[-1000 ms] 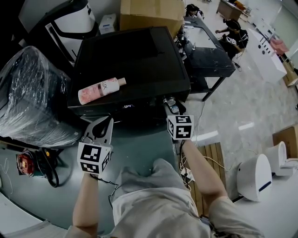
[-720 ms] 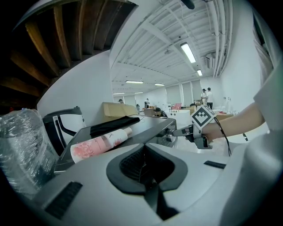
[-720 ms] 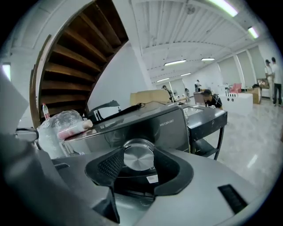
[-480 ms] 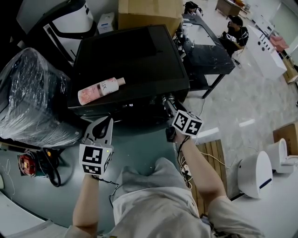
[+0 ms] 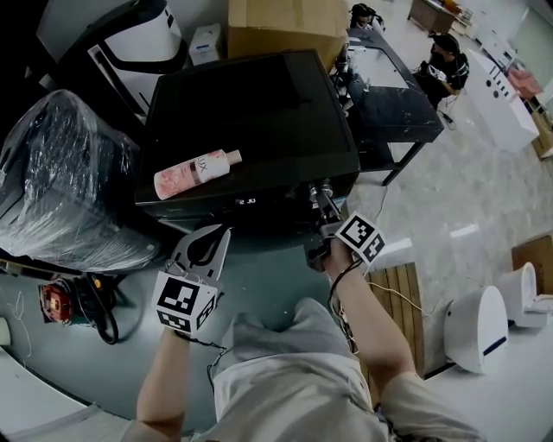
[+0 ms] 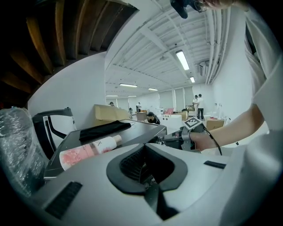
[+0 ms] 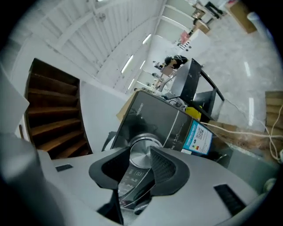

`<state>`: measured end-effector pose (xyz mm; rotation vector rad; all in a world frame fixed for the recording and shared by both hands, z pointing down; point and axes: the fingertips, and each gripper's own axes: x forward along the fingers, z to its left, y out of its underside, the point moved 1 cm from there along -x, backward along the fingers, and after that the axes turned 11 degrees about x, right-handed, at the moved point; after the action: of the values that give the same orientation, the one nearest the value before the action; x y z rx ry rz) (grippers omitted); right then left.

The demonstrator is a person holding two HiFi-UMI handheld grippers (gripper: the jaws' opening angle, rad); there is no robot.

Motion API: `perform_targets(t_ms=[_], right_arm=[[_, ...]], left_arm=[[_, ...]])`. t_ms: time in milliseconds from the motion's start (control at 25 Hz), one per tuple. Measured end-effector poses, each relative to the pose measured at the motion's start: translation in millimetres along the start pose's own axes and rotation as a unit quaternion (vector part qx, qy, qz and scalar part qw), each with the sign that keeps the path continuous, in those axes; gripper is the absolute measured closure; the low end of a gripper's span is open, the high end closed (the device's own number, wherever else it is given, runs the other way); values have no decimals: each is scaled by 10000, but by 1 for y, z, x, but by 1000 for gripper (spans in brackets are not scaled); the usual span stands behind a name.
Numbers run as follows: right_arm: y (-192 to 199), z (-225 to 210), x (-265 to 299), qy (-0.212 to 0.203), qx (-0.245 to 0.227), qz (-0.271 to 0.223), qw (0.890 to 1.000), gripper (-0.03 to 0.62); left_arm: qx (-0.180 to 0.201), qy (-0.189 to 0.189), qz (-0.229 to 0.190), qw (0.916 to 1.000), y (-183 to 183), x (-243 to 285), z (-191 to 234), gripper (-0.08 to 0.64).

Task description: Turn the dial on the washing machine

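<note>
Right tool (image 5: 320, 195) is at the right end of the washer (image 5: 251, 112) front panel, w/ its jaws closing on the dial (image 7: 142, 154). The silver dial stands btw. the two dark pads (image 7: 163, 170), & both pads seem to lie against its rim, one on each side. The person's right arm reaches from the near edge to hold this tool.

Left tool (image 5: 221, 233) hangs in the air near the washer's front, left of the right tool & well apart from it. Its jaws are pressed together w/ nothing btw. them, & it touches nothing.

The washer is black w/ a flat top. On the top, near the front-left corner, a pink bottle (image 5: 197, 173) lies on its side, cap to the right. A small lit display (image 5: 246, 200) shows on the front panel, left of the dial. In the right gripper view a blue label (image 7: 199, 137) is stuck on the washer front, right of the dial.

Left of the washer stands a bulky thing wrapped in clear film (image 5: 60, 181). Just behind the washer, on the far side, is a cardboard box (image 5: 285, 17). Far right, a person (image 5: 445, 60) sits by a black surface (image 5: 389, 104).
</note>
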<state>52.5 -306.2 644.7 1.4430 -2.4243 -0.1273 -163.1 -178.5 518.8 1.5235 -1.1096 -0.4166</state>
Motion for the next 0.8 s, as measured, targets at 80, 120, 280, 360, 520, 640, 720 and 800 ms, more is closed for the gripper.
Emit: perform_targets(t_ms=[80, 120, 280, 360, 520, 640, 720, 800], right_arm=[[1, -2, 0, -156, 472, -53, 9987, 439], [1, -3, 1, -234, 700, -77, 9972, 439], [2, -6, 1, -512, 1506, -291, 9868, 439], [1, -8, 0, -663, 1887, -454, 9787, 439], [0, -10, 1, -968, 2743, -652, 9545, 437], [0, -15, 1, -1082, 3394, -749, 9314, 437], [0, -17, 1, -1111, 3556, -774, 9248, 437], [0, -17, 1, -1135, 3668, -785, 9200, 437]], left_arm=[[-18, 12, 31, 10000, 0, 0, 0, 540], [-26, 15, 51, 10000, 0, -1, 0, 540], [-71, -7, 173, 9998, 5, -1, 4, 540], [-115, -17, 231, 9997, 8, -1, 5, 540], [-135, -39, 348, 9993, 12, 0, 9, 540], [-152, -31, 403, 9991, 14, 1, 11, 540], [-148, -15, 428, 9990, 13, 2, 11, 540], [-133, 11, 454, 9989, 12, 2, 10, 540]])
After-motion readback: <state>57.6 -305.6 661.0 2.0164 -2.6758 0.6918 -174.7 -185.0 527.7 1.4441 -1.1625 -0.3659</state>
